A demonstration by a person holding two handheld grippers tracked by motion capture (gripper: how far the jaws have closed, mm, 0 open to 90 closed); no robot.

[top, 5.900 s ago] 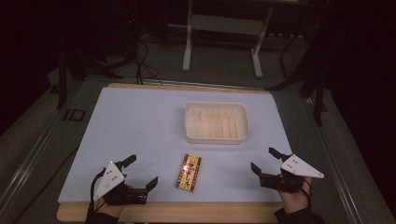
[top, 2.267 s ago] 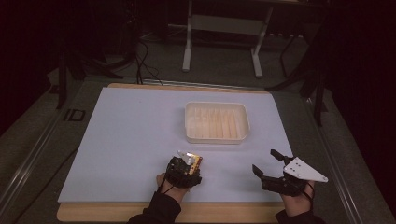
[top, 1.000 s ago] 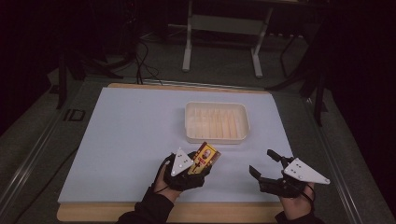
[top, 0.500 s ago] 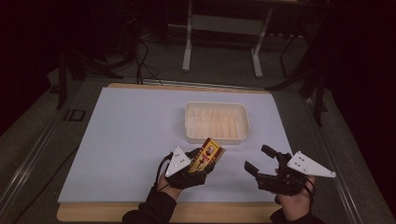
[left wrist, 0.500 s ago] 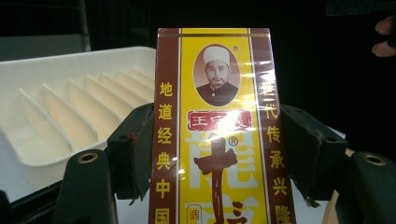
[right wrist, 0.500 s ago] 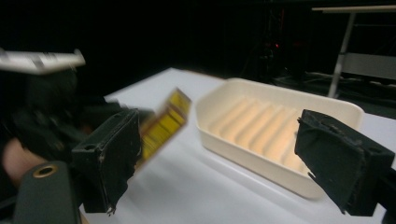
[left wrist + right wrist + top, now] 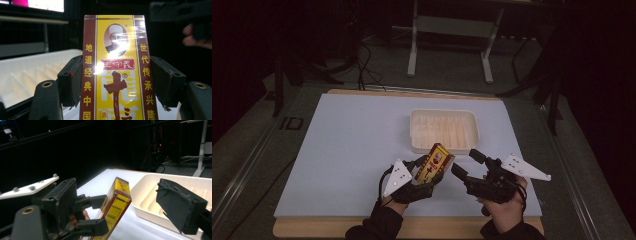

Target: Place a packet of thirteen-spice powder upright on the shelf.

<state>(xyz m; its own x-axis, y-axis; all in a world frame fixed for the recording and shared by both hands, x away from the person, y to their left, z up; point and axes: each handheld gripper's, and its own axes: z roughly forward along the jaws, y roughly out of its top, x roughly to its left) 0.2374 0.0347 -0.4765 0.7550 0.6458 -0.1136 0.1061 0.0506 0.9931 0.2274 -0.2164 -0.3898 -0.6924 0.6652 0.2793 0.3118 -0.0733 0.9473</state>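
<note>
Your left gripper (image 7: 426, 172) is clamped on the yellow-and-maroon box (image 7: 433, 163): in the left gripper view both pads (image 7: 72, 80) press the box's long maroon edges, low on the box, front face toward the camera. Box is off the table, tilted, top end leaning toward the white tray (image 7: 417, 131) and toward your right hand. In the right gripper view the barcode side of the box (image 7: 115, 207) shows, with your left gripper (image 7: 92, 216) closed on it from the left.

Your right gripper (image 7: 467, 162) has its jaws apart, nothing between the pads; they have just been closing a little. It sits just beside the box, on its right, not touching. One right pad (image 7: 178, 206) hangs in front of the tray (image 7: 146, 182).

Tray is ribbed inside, resting on the white table (image 7: 347, 140) just beyond the box. Your hands come in from the near edge, dark sleeves (image 7: 379, 227) at the bottom.
</note>
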